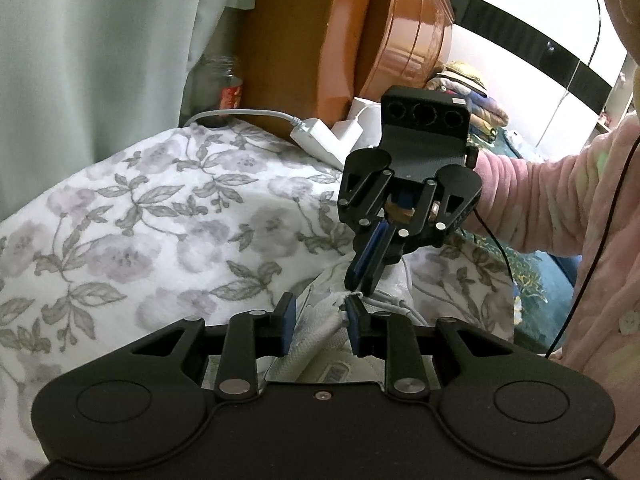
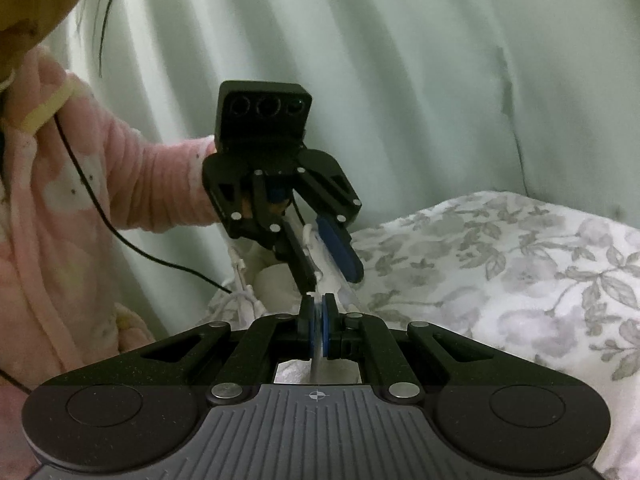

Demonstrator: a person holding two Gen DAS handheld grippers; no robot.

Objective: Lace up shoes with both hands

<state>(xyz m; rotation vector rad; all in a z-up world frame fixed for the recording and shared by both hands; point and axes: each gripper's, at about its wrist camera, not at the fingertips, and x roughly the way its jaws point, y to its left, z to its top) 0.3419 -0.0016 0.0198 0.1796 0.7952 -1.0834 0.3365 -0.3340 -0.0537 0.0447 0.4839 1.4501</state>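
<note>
A white shoe (image 1: pixel 320 344) lies on the floral bedcover, mostly hidden behind my left gripper (image 1: pixel 322 320). That gripper's blue pads sit on either side of the shoe's white upper and hold it. The right wrist view shows the left gripper (image 2: pixel 332 280) from the front, with the white upper (image 2: pixel 320 256) between its fingers. My right gripper (image 1: pixel 360 280) points down at the same spot, jaws together. In its own view the right gripper (image 2: pixel 318 328) is shut on a thin white lace (image 2: pixel 316 356). More lace (image 1: pixel 400 308) trails off to the right across the cover.
The floral bedcover (image 1: pixel 160 208) fills the left and middle. A white power strip (image 1: pixel 320 136), a glass jar (image 1: pixel 222 84) and a brown headboard (image 1: pixel 320 40) stand behind. A pale curtain (image 2: pixel 400 80) hangs close by. A pink sleeve (image 1: pixel 540 200) and a black cable (image 1: pixel 496 248) are at the right.
</note>
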